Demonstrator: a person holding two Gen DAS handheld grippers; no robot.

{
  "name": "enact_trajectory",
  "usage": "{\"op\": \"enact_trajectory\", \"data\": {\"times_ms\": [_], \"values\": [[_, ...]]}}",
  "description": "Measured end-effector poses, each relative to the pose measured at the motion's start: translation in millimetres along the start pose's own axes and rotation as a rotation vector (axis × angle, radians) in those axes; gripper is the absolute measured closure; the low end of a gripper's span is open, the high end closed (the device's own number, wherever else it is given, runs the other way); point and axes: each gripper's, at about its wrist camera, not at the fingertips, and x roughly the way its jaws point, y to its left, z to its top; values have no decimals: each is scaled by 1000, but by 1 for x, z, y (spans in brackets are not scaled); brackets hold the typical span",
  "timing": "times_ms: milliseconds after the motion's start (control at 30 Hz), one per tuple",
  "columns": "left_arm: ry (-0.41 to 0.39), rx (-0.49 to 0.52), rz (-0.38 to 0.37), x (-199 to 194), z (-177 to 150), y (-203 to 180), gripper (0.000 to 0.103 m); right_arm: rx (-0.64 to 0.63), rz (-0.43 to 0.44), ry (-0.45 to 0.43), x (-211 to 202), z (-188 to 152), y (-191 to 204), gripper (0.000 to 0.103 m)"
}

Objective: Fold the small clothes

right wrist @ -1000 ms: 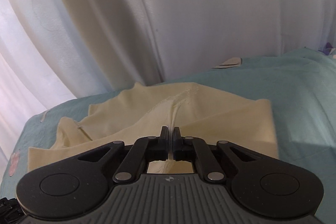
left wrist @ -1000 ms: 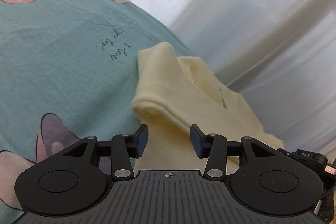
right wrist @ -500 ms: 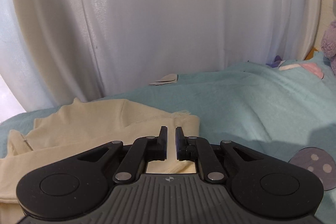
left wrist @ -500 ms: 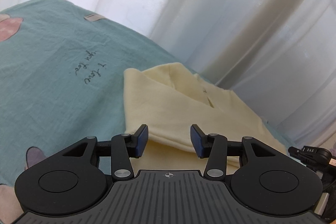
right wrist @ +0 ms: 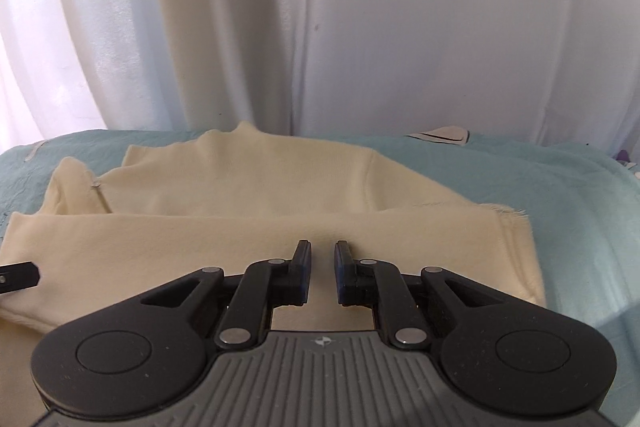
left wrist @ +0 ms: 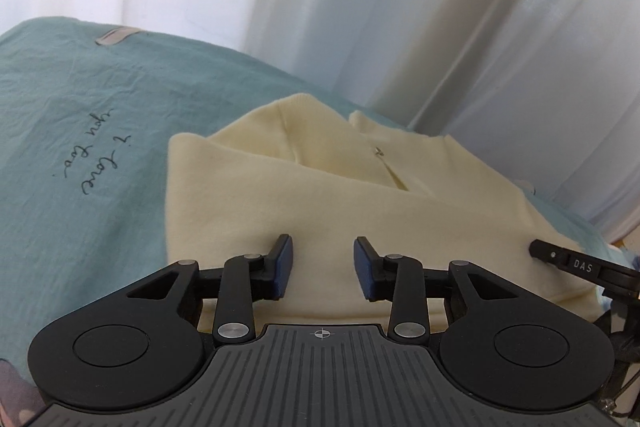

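A cream garment (left wrist: 360, 203) with a small zip at its neck (left wrist: 378, 151) lies folded on the teal bedsheet (left wrist: 80, 99). My left gripper (left wrist: 322, 247) hovers over the near folded edge, its jaws closing, and nothing is pinched between the blue pads. In the right wrist view the cream garment (right wrist: 248, 187) spreads across the sheet with a folded band nearest me. My right gripper (right wrist: 322, 251) stands over that band with a narrow gap, jaws closing, no cloth between them. One black finger (left wrist: 560, 257) of the right gripper shows at the right edge.
White curtains (left wrist: 360, 7) hang close behind the bed, also filling the right wrist view as curtains (right wrist: 360, 27). The sheet carries handwritten print (left wrist: 96, 163) and a grey patch (right wrist: 440, 135). Bare teal sheet (right wrist: 540, 195) lies right of the garment.
My right gripper, shut on a cream fold a second ago, has let it go and shows a small gap. The garment now lies flatter and folded. My left jaws have narrowed.
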Motion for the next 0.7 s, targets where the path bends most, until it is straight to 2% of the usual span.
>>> {"op": "enact_trajectory", "data": {"times_ms": [67, 167, 333, 533, 567, 600, 667, 700], "values": [[-19, -22, 1, -5, 5, 7, 51, 36, 31, -4, -1, 7, -6, 88], [-48, -15, 17, -6, 17, 9, 50, 14, 66, -17, 4, 17, 1, 88], [-54, -23, 58, 7, 30, 8, 50, -128, 109, -8, 33, 35, 47, 88], [-42, -1, 48, 16, 27, 3, 46, -211, 169, 15, 73, 46, 86, 88], [-42, 10, 53, 17, 27, 2, 46, -229, 150, 24, 80, 46, 88, 88], [-40, 24, 62, 18, 26, 2, 45, -253, 124, -3, 82, 45, 89, 89], [-35, 38, 79, 20, 25, 3, 45, -300, -5, -36, 86, 46, 88, 89], [-35, 38, 88, 20, 24, 6, 45, -282, -36, -47, 89, 47, 80, 89]]}}
